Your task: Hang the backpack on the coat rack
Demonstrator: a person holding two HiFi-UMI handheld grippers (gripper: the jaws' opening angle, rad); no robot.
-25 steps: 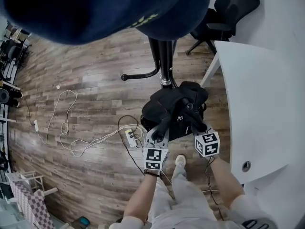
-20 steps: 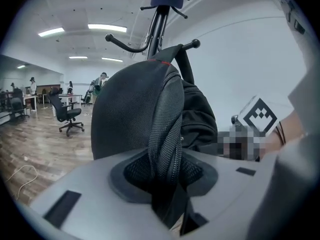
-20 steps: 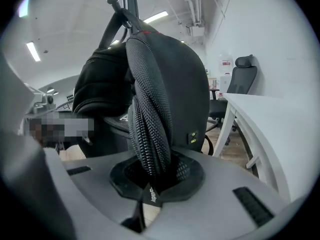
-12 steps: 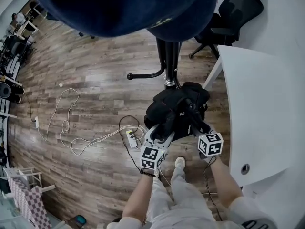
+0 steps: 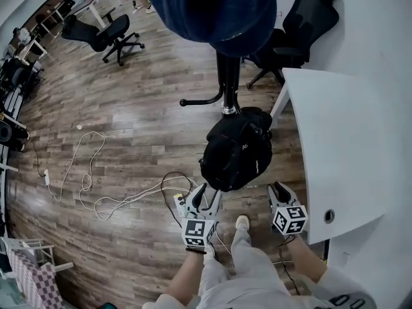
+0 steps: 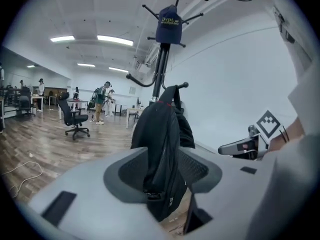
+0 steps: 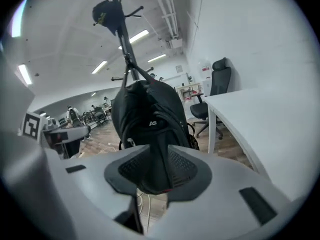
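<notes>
The person wears pale grey trousers (image 5: pixel 248 277), a white shoe (image 5: pixel 243 221) and light sleeves (image 5: pixel 336 283), with a thin dark band (image 5: pixel 194 250) at the left wrist. The left gripper (image 5: pixel 207 192) and the right gripper (image 5: pixel 278 188) are pale grey, each topped by a white cube (image 5: pixel 198 232) printed with black square markers. Seen close, the jaws are smooth light grey plastic with dark, cross-hatched pads (image 6: pixel 127 171) and small dark rectangular slots (image 6: pixel 59 208).

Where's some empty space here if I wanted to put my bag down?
The white table right of the backpack is bare. So is the floor between the chair and the cables. It's crowded around the cables, the rack base and the backpack.
</notes>
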